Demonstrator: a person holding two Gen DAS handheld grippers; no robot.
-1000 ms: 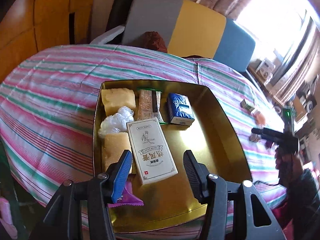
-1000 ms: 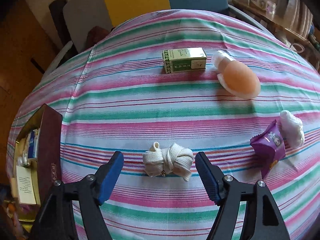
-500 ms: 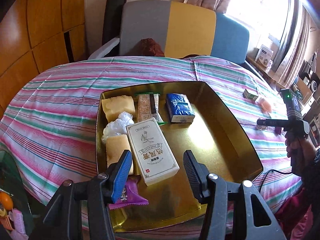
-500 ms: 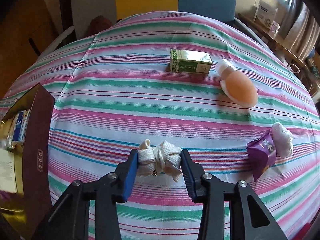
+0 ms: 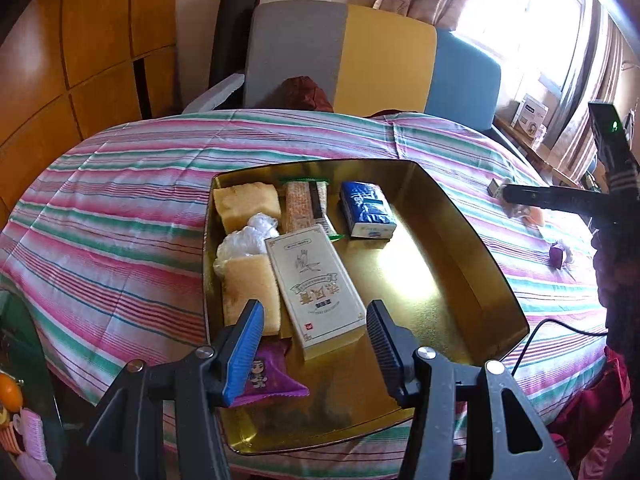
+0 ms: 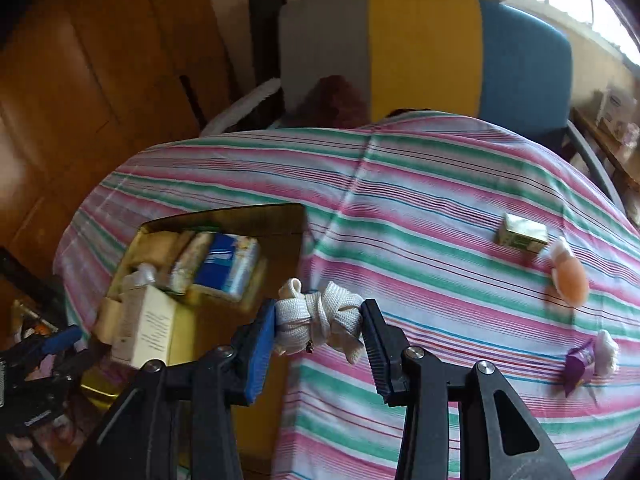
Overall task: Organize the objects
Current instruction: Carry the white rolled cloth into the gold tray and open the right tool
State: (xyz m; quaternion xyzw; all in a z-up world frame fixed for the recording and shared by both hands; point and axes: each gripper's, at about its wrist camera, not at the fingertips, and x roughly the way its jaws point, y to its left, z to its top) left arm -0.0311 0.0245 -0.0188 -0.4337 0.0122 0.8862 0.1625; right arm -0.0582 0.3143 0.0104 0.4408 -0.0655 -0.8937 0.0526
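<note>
A: Where are we w/ the right gripper [image 6: 318, 330]?

B: We've got its jaws clamped on the knotted white strap bundle [image 6: 320, 320], pinched side to side, long axis running across btwn the pads. It looks lifted clear of the table [image 6: 420, 208], though the fisheye makes height hard to judge.

A: And the gold tin [image 6: 224, 216]?

B: It sits to our left & a bit ahead of the bundle in the right wrist view. So the coming move, as we read it, is a carry leftward over the near wall, then down.

A: Room in there?

B: In the left wrist view, the tin [image 5: 472, 240] is packed on its left half: cream box [image 5: 316, 284], blue tissue pack [image 5: 366, 210], sponges, wrapped bar. The right half is bare gold floor, which is the side nearer our right hand. We'd aim there.

A: Left gripper [image 5: 316, 348]?

B: Jaws spread wide, holding nothing, hovering over the tin's near end above the purple sachet [image 5: 268, 376]. It's closer to the tin, but the right one has the load.

A: Leftovers?

B: Green box [image 6: 522, 236], peach item [image 6: 572, 282], another purple sachet [image 6: 576, 366] lie on the cloth, well right.
</note>
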